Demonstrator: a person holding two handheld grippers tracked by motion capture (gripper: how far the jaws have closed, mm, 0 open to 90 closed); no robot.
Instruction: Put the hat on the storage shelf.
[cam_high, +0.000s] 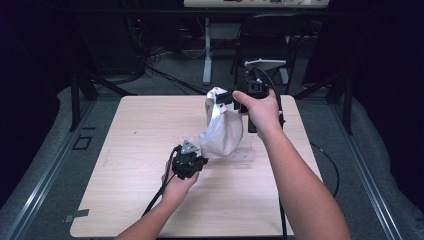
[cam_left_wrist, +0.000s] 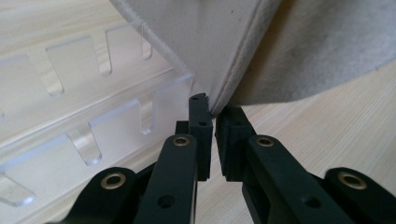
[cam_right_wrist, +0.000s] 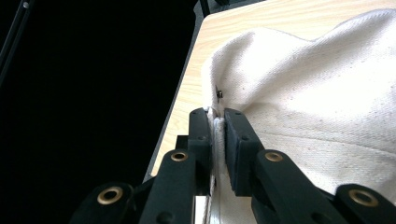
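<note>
- In the high view, we see a cream cloth bag (cam_high: 222, 127) held up above the far middle of the wooden table (cam_high: 135, 150), its lower bulge hanging just over the surface.
- The right gripper (cam_high: 231, 98) sits at the top of the bag, clamped on its upper edge, with the right hand (cam_high: 260, 111) wrapped around the gripper's body.
- The left gripper (cam_high: 198, 153) is at the bag's lower near corner, the left hand (cam_high: 176, 186) behind it and a black cable trailing back toward the table's near edge.
- A clear plastic piece (cam_high: 242, 155) lies flat on the table just beside and under the bag; in this view we can barely make it out.
- In the left gripper view, we see the left gripper (cam_left_wrist: 212, 112) with its jaws nearly together, pinching a stitched corner of the bag (cam_left_wrist: 224, 51) at the very tips.
- To the left of the jaws there, a clear plastic rack (cam_left_wrist: 93, 126) with rounded slots along its walls rests on the table, just beside the bag's corner.
- In the right gripper view, the right gripper (cam_right_wrist: 215, 116) is closed on the bag's seamed edge (cam_right_wrist: 327, 102), the cloth squeezed between the pads, with the table's edge and dark floor beyond.
</note>
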